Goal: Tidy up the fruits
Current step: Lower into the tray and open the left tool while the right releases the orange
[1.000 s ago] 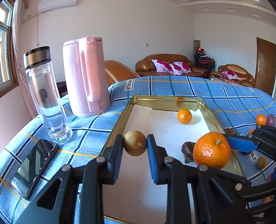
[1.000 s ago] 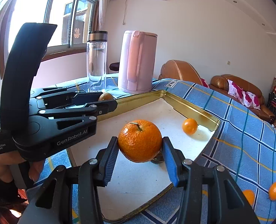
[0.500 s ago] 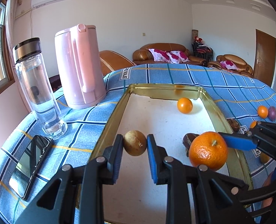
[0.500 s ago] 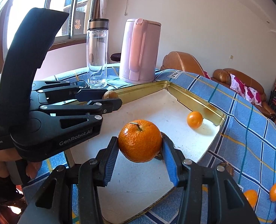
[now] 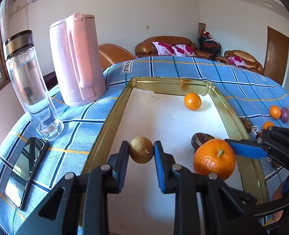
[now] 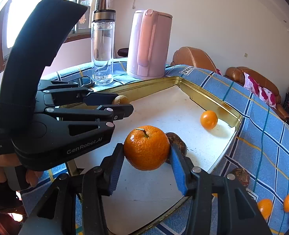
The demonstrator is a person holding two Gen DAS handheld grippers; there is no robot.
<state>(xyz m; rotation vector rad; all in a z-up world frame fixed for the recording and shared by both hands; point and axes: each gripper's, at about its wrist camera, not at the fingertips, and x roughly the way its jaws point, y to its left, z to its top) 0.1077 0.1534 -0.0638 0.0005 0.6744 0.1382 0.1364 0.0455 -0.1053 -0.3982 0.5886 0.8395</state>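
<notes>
My left gripper (image 5: 141,150) is shut on a small tan round fruit (image 5: 141,149), held just above the white floor of the gold-rimmed tray (image 5: 113,115). My right gripper (image 6: 146,148) is shut on a large orange tangerine (image 6: 146,147), also over the tray (image 6: 209,96), to the right of the left one. From the left wrist view the tangerine (image 5: 214,159) shows beside a blue finger pad (image 5: 244,149). In the tray lie a small orange fruit (image 5: 192,101) at the far end and a dark brown fruit (image 5: 199,140) just behind the tangerine.
A pink kettle (image 5: 76,58), a clear bottle (image 5: 30,84) and a black phone (image 5: 25,174) stand left of the tray on the blue checked cloth. Small orange fruits (image 5: 274,112), a purple fruit (image 5: 285,114) and a brown fruit (image 6: 239,176) lie on the cloth right of the tray.
Both grippers tipped further downward over the tray while keeping their fruits. The kettle and bottle slid leftward in the left wrist view.
</notes>
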